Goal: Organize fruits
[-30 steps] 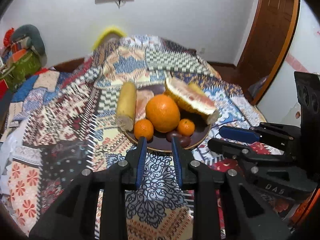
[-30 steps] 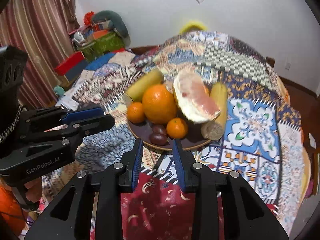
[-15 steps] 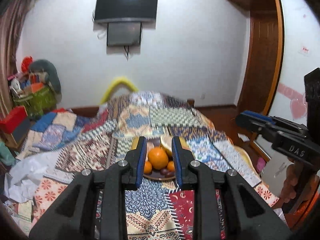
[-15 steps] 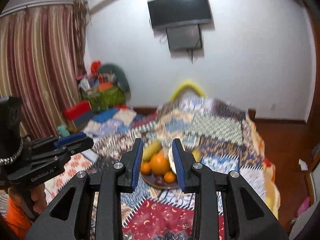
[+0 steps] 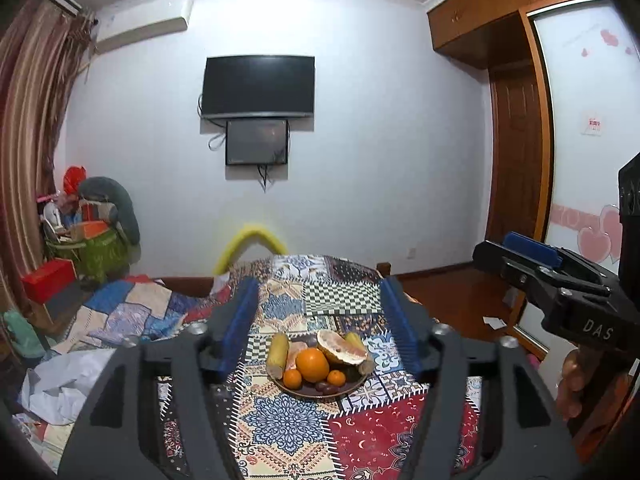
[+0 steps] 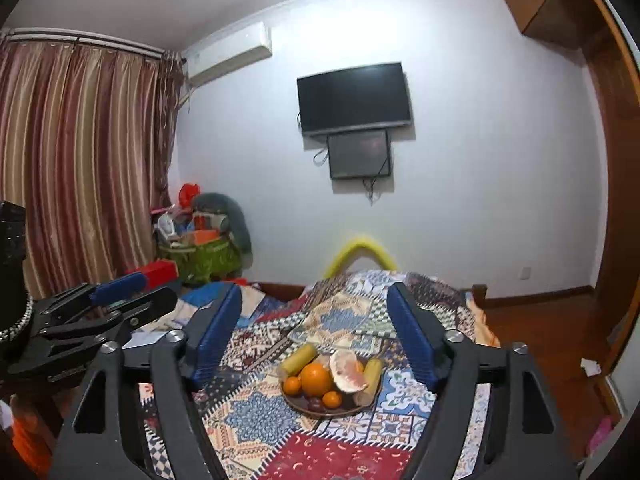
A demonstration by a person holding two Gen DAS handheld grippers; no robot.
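**Fruit all on the plate, both grippers held back and empty**

The fruit sits heaped on a dark plate (image 5: 352, 390) on the patchwork cloth (image 5: 288, 424), well ahead of both grippers. A big orange (image 5: 312, 365) is at the middle, with two small oranges (image 5: 292, 378) in front of it, a cut pomelo (image 5: 342, 347) leaning behind it to the right, two yellow cob-like pieces (image 5: 278, 354) at the sides, and a few dark small fruits (image 5: 326, 388) at the front rim. What the yellow pieces are is hard to tell at this range.

The left gripper (image 5: 320, 328) has its jaws opening, with nothing between them; the plate only shows through the gap, far off. The right gripper (image 6: 316, 330) is the same: jaws opening, empty, the plate well apart from the fingers.

Judged from this, no loose fruit remains on the cloth, so the gathering looks done, or else the sorting has not begun; the pictures cannot settle which. If work is left, it is likely to lift pieces off the pile, and the leaning pomelo could slip when its neighbours move.
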